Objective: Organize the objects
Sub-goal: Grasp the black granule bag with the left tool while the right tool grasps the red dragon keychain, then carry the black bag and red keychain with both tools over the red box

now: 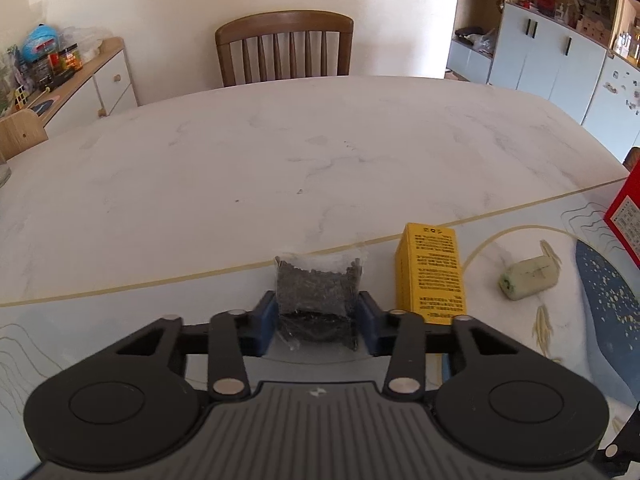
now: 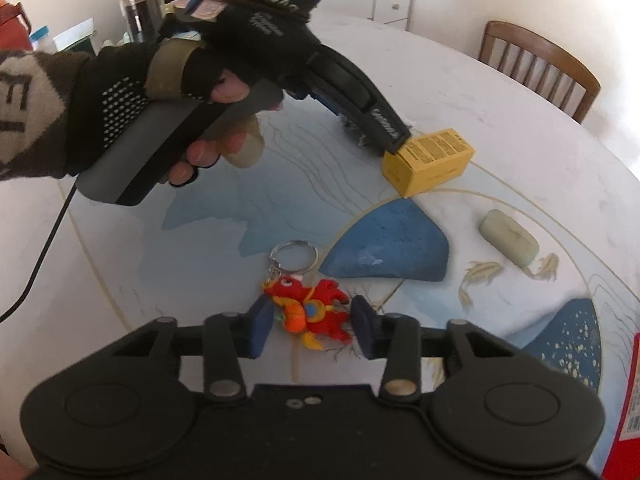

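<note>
In the left wrist view, my left gripper (image 1: pixel 318 320) is shut on a small clear bag of dark granules (image 1: pixel 318 284), its blue pads pressing both sides; the bag rests on the mat. A yellow box (image 1: pixel 432 272) lies just right of it, and a pale green bar (image 1: pixel 528 280) further right. In the right wrist view, my right gripper (image 2: pixel 312 330) is shut on a red toy keychain (image 2: pixel 316 312) lying on the mat, its metal ring (image 2: pixel 294 256) pointing away. Beyond, a gloved hand (image 2: pixel 132 92) holds the left gripper (image 2: pixel 356 124) beside the yellow box (image 2: pixel 430 160).
The pale green bar (image 2: pixel 508 238) lies right of centre on the painted mat (image 2: pixel 384 240). A red carton (image 2: pixel 632 392) stands at the right edge. A wooden chair (image 1: pixel 284 48) is at the far side of the marble table (image 1: pixel 280 152). A jar (image 2: pixel 140 4) stands far left; a cable (image 2: pixel 40 256) trails there.
</note>
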`<state>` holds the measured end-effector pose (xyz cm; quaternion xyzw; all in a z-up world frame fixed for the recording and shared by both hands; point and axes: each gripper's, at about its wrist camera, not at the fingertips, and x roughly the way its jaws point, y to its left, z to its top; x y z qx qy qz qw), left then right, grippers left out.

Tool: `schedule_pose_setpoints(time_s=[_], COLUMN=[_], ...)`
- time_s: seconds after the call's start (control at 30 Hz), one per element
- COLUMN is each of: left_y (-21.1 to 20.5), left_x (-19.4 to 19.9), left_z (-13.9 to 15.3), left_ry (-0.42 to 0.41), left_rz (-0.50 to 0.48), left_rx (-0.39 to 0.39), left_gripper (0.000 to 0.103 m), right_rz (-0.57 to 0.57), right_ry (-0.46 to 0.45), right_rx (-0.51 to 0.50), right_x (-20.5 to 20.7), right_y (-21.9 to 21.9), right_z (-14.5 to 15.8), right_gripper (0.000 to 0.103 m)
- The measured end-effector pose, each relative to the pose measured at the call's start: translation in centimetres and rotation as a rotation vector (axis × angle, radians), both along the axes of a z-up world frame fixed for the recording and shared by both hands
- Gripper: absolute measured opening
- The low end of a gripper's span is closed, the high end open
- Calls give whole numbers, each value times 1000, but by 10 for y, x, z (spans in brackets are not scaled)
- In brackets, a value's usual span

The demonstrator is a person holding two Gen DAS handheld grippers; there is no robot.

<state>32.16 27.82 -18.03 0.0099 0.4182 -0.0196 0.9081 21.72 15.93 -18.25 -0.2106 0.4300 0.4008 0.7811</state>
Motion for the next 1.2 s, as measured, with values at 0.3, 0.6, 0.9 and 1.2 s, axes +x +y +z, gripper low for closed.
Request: schedule_pose_setpoints(time_s=[0.3, 0.6, 0.9, 1.2], left_y=[0, -12, -47, -106], left_x=[-17, -59, -91, -109], left_z=[10, 28, 69, 108], left_ry=[6, 11, -12, -26], left_rz=[1, 8, -25, -108], left_rx=[-1, -13, -30, -19], left_gripper=[36, 36, 36, 36], right_rz=[-55, -113, -184, -262], right_ry=[20, 24, -16, -76], right_rx=[50, 107, 172, 229], right_x=[-2, -12, -19, -21], right_y=[-18, -47, -92, -156], right_z=[8, 29, 64, 109], right_gripper=[36, 36, 36, 36])
